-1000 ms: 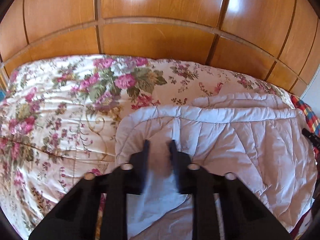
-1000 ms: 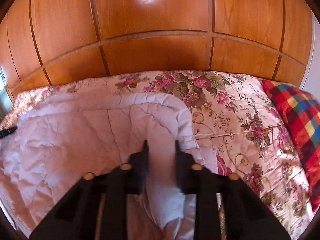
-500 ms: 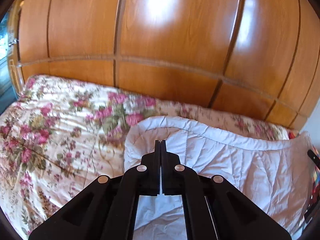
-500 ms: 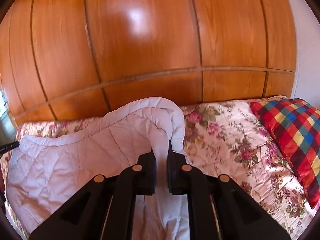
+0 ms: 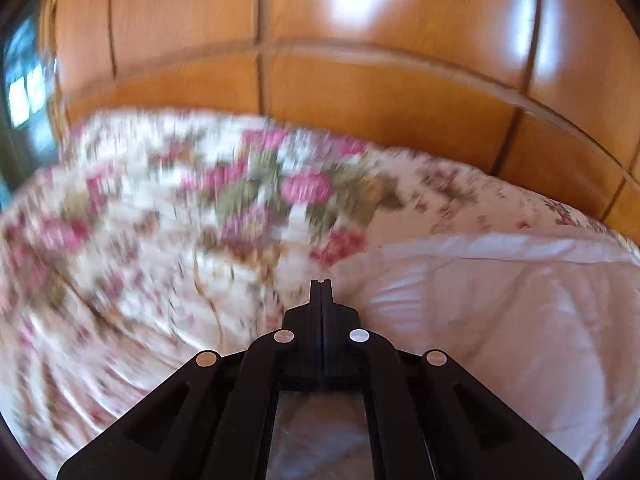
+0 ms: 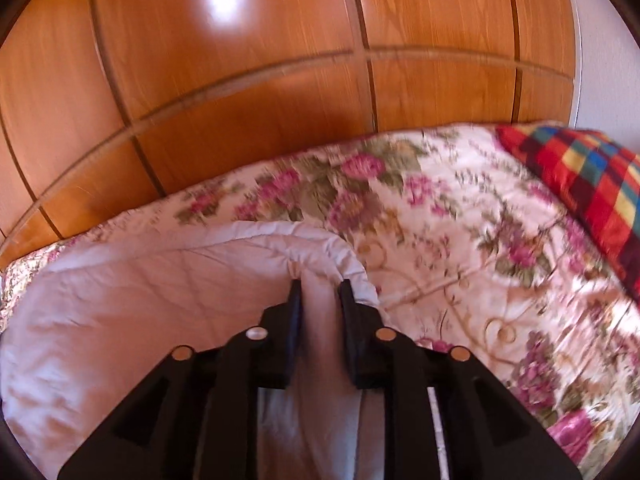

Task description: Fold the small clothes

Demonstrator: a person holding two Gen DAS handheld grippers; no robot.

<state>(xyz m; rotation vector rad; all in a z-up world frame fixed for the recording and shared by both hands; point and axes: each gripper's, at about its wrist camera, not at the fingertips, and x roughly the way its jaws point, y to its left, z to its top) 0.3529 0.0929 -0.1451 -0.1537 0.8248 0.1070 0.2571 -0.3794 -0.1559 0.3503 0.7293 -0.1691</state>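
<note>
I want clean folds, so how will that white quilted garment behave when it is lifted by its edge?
The white quilted garment will probably flop and drape, since its edge already curls over by the right gripper, whose jaws are opening around a fold. Its puffy padding suggests it is light but springy, so creases may not stay. It looks unlikely to slide on the flowered bedspread.

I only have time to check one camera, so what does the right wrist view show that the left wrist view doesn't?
Only the right wrist view shows the checked pillow and the right gripper, its jaws opening with the white quilted garment between them. Only the left wrist view shows the left gripper, jaws shut, and a window. Both show the garment, the floral bedspread and the wooden wardrobe.
</note>
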